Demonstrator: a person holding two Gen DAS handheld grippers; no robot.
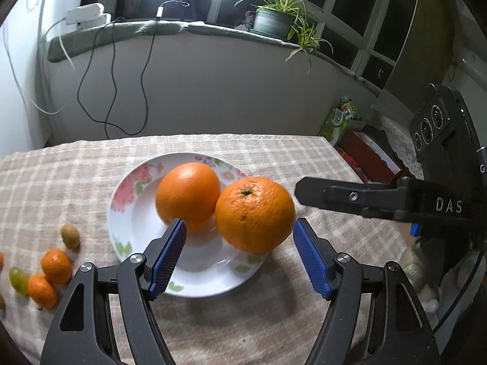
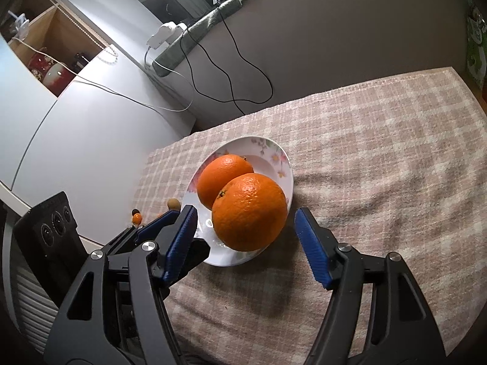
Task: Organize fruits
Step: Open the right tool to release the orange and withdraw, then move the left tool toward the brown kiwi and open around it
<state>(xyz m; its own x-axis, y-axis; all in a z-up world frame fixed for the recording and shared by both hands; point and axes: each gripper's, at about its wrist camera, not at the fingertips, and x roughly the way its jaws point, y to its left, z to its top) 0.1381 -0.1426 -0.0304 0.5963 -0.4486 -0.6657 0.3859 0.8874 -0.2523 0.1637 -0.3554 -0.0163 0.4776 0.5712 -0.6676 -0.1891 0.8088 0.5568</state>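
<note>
Two large oranges lie on a white floral plate. The far orange sits in the plate's middle. The near orange rests at the plate's right rim, touching the far one. My left gripper is open, its blue pads wide apart in front of the near orange. My right gripper is open too, and the near orange sits between its pads with a gap on each side. One black finger of the right gripper reaches in from the right.
Small fruits lie on the checked cloth left of the plate: a brownish-green kiwi, two small mandarins, a green grape. The table's far edge meets a grey wall with hanging cables. Boxes stand off the right edge.
</note>
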